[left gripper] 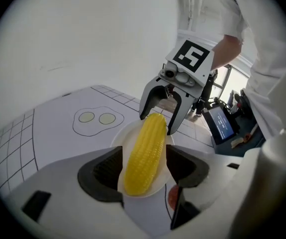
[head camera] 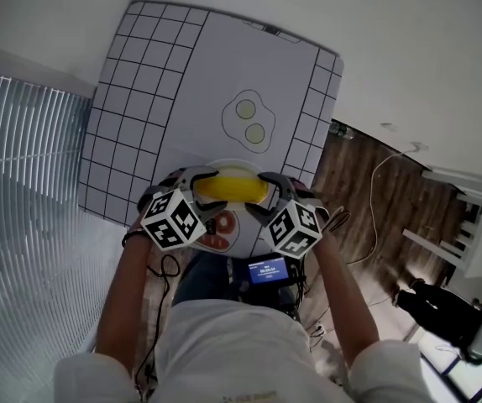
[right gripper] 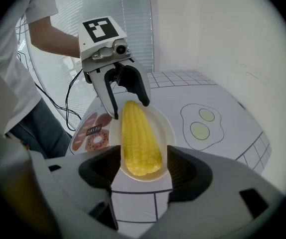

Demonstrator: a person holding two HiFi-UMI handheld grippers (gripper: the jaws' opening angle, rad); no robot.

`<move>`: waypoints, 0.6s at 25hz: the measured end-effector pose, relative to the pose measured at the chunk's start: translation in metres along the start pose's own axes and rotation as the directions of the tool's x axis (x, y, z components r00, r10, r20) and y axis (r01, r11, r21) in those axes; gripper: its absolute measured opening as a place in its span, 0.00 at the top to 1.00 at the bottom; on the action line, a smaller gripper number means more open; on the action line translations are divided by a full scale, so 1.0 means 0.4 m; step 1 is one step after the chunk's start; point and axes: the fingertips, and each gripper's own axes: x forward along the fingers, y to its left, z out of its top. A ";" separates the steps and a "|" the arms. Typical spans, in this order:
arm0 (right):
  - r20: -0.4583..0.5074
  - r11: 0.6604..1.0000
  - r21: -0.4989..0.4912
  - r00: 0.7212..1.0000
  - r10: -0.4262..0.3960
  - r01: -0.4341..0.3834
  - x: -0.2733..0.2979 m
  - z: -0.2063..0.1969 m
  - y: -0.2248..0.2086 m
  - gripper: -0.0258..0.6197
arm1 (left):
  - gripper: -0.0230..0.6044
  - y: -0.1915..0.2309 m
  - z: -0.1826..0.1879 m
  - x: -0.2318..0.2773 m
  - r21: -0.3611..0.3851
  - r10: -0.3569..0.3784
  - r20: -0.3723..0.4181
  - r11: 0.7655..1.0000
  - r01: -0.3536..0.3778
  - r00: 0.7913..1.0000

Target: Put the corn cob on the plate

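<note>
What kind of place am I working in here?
Probably an indoor mock-kitchen test setup, not a real kitchen: a printed mat with a grid and drawn fried eggs, and a wood floor with loose cables.

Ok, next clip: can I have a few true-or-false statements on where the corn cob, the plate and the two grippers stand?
1. The corn cob lies on the white plate. True.
2. Only the left gripper is at the cob. False: the right gripper is there too, one at each end, each with its jaws apart on either side of the cob.
3. The plate covers the fried-egg drawing on the mat. False: the drawing is bare and lies apart from the plate, farther from the person.
4. A doughnut picture shows on the mat right beside the plate. True.
</note>
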 end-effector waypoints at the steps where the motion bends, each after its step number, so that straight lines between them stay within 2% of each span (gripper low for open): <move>1: 0.011 1.000 0.004 1.000 -0.009 0.009 -0.008 0.002 -0.004 0.51 | 0.53 0.001 0.004 -0.007 -0.010 0.011 0.015 1.000 -0.011 1.000; 5: 0.086 0.997 0.036 0.994 -0.067 0.064 -0.054 0.032 -0.015 0.55 | 0.53 -0.002 0.019 -0.045 -0.058 0.060 0.076 0.997 -0.055 0.995; 8: 0.131 0.990 0.055 0.982 -0.136 0.130 -0.089 0.053 -0.029 0.60 | 0.53 0.018 0.037 -0.091 -0.107 0.151 0.143 0.985 -0.136 0.978; 11: 0.182 0.976 0.077 0.960 -0.214 0.203 -0.130 0.080 -0.041 0.71 | 0.54 0.041 0.060 -0.143 -0.169 0.258 0.218 0.960 -0.224 0.941; 12: 0.202 0.971 0.088 0.950 -0.237 0.224 -0.144 0.092 -0.044 0.76 | 0.57 0.047 0.069 -0.162 -0.186 0.290 0.242 0.950 -0.249 0.926; 15: 0.255 0.954 0.127 0.920 -0.297 0.273 -0.189 0.123 -0.046 0.80 | 0.75 0.061 0.115 -0.225 -0.223 0.380 0.316 0.920 -0.322 0.869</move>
